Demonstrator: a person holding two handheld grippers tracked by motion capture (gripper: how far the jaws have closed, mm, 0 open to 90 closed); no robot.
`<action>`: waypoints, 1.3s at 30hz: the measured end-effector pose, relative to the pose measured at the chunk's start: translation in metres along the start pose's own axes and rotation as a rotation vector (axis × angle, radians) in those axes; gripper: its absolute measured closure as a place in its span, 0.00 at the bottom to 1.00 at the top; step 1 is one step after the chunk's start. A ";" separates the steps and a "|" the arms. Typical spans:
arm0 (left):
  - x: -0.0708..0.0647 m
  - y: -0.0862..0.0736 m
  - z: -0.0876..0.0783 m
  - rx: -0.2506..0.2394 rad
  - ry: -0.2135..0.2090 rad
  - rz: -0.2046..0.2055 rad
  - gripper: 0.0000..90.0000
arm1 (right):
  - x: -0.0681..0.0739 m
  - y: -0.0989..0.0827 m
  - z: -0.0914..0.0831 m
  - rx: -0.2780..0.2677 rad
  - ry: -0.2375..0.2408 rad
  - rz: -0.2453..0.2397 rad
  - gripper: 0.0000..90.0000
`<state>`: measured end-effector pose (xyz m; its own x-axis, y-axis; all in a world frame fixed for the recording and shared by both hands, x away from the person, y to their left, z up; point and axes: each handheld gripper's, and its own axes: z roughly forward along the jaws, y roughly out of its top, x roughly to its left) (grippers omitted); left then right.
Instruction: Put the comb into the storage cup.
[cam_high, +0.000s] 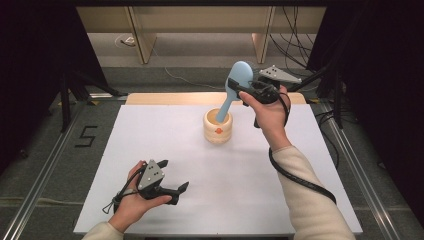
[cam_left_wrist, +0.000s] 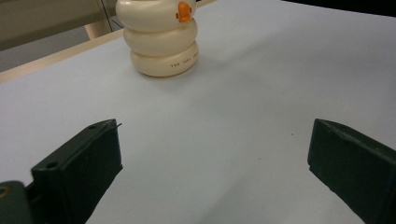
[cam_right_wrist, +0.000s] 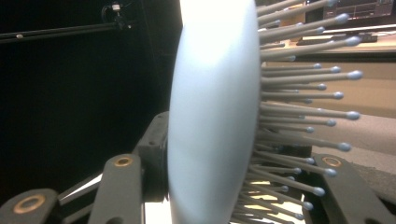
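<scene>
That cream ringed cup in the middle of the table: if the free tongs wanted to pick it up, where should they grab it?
Probably around a groove between the bulging rings of the cream cup, coming in level from the near side, where the open left tongs lie. The grooves should stop it slipping. From above, the blue hairbrush that the right tongs hold blocks the rim.

Wide bare stretch of the white table sheet (cam_high: 235, 190) lies around the open left gripper (cam_high: 175, 182), free passage toward twelve and three o'clock; only obstacle at centre is the cream ringed ceramic holder (cam_high: 218, 128), with the pale blue plastic hairbrush (cam_high: 233, 87) slanting up from it toward one o'clock, clamped by the right gripper (cam_high: 240, 90); the right forearm's cream sleeve (cam_high: 305, 200) bars the five o'clock corner.
</scene>
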<state>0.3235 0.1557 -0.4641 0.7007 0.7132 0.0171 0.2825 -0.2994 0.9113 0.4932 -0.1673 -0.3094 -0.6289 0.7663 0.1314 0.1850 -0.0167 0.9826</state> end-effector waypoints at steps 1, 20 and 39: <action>0.000 0.000 0.000 0.000 0.000 0.001 0.02 | 0.000 0.000 0.001 0.001 -0.003 0.000 0.56; 0.000 0.000 0.000 -0.001 0.002 0.000 0.02 | -0.007 -0.002 0.009 0.010 -0.033 0.003 0.56; 0.000 0.000 0.000 -0.002 0.002 -0.003 0.02 | -0.009 -0.001 0.015 0.016 -0.046 -0.001 0.56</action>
<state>0.3234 0.1558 -0.4639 0.6986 0.7153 0.0152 0.2833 -0.2961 0.9122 0.5103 -0.1646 -0.3132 -0.5935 0.7952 0.1243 0.1968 -0.0063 0.9804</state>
